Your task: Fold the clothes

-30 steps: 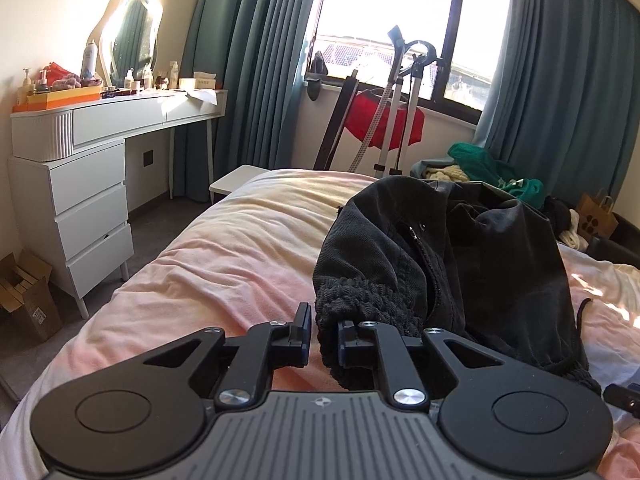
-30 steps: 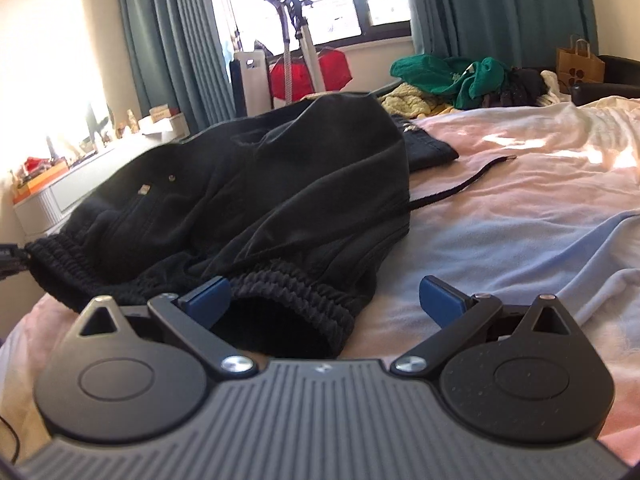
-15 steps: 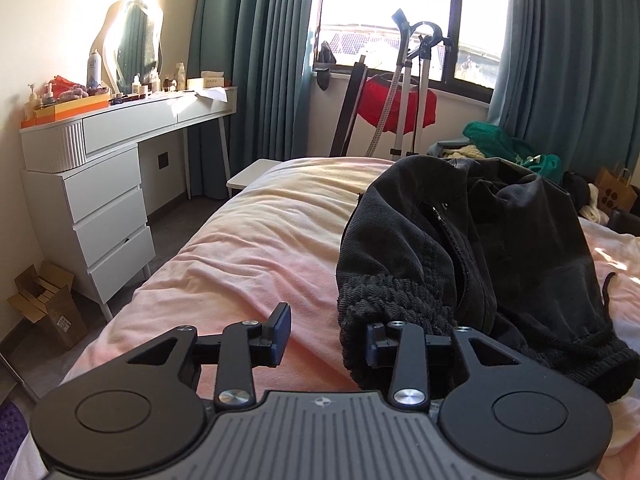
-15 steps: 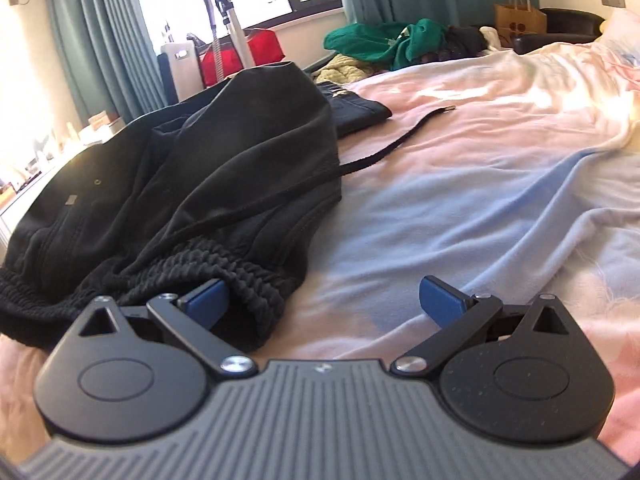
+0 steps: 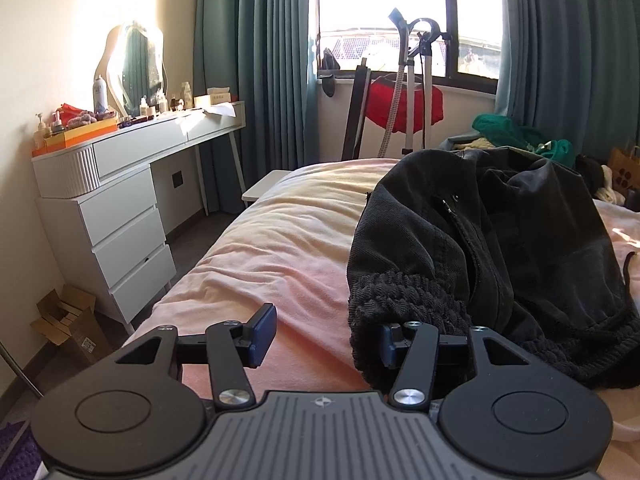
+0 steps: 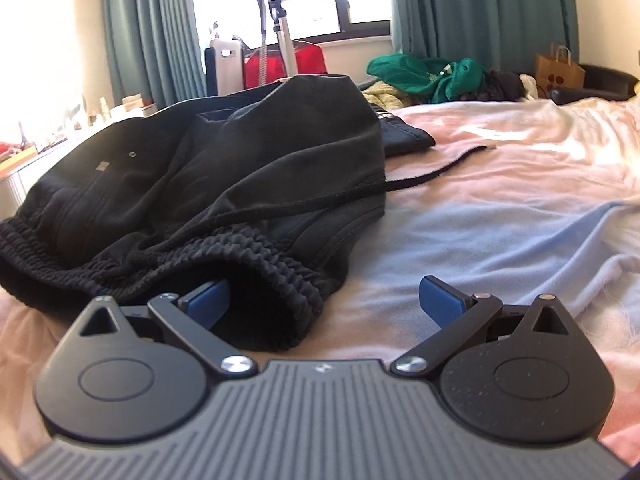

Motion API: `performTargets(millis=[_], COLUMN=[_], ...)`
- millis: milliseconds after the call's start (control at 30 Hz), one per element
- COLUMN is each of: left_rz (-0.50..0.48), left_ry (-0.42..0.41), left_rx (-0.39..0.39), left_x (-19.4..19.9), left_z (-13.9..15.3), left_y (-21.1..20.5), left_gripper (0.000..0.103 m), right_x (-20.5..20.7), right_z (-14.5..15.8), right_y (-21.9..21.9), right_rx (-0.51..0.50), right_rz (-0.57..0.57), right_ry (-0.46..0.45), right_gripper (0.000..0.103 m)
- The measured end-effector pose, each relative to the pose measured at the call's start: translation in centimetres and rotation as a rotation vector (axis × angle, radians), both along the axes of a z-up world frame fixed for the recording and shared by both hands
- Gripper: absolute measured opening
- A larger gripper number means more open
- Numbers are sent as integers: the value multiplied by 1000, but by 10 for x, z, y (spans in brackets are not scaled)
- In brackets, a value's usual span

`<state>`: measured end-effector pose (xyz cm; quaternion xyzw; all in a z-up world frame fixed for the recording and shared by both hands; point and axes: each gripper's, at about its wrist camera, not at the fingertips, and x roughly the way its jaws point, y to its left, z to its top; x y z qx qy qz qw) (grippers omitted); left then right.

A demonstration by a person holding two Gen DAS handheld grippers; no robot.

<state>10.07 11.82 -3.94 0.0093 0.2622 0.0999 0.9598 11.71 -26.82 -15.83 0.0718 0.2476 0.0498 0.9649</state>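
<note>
A black jacket (image 5: 500, 240) with ribbed cuffs lies bunched on the pink bed (image 5: 280, 248). My left gripper (image 5: 325, 338) is at its near left edge, jaws opening. The ribbed hem (image 5: 384, 296) rests against the right finger, while the left pad (image 5: 260, 334) stands apart over bare sheet. In the right wrist view the same jacket (image 6: 240, 168) spreads to the left. My right gripper (image 6: 322, 302) straddles a ribbed cuff (image 6: 280, 280) with its jaws closing. The left pad (image 6: 206, 304) is tucked at the cuff's mouth, and the right pad is clear of the fabric.
A black drawstring (image 6: 436, 170) trails right across the sheet (image 6: 500, 200). Green clothes (image 6: 424, 72) and a paper bag (image 6: 558, 70) sit beyond the bed's far end. A white dresser (image 5: 120, 200) and a cardboard box (image 5: 68, 324) stand left of the bed, and a steamer stand (image 5: 416, 80) is by the window.
My left jaws were pinched on the ribbed hem and have spread apart, letting it go. My right jaws have narrowed a little around the cuff.
</note>
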Motion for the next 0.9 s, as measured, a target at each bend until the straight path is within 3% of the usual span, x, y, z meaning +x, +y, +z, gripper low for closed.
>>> performTargets(millis=[33,67,167,300,567,767,900], left_rz=[-2,-6,-11,-12,-34,-173,-280], left_ry=[-2,-4,-4,11,29,-8,-35], left_rx=[10,13,26,83,245,447,559], left_x=[0,-1,-1,0,-11,-32,-37], left_z=[0,1,1,-1,-1,-1,-14], left_y=[-1,-2,-3,-7,-18,-41,-62], left_gripper=[56,57,60,69,75,76,76], right_x=[2,3,6,6,-8,-39,-52], right_z=[0,-1,-2,2,29,67,72], right_y=[2,3,3,1,-1,-3,-1], right_rx=[-4,-5,14,54,107,98,23], right_rz=[4,3,-7,-12,-7,-24,-19], right_ry=[6,12,30,52,-48,-180,-173], right_gripper=[82,62,50,22,16,16,13])
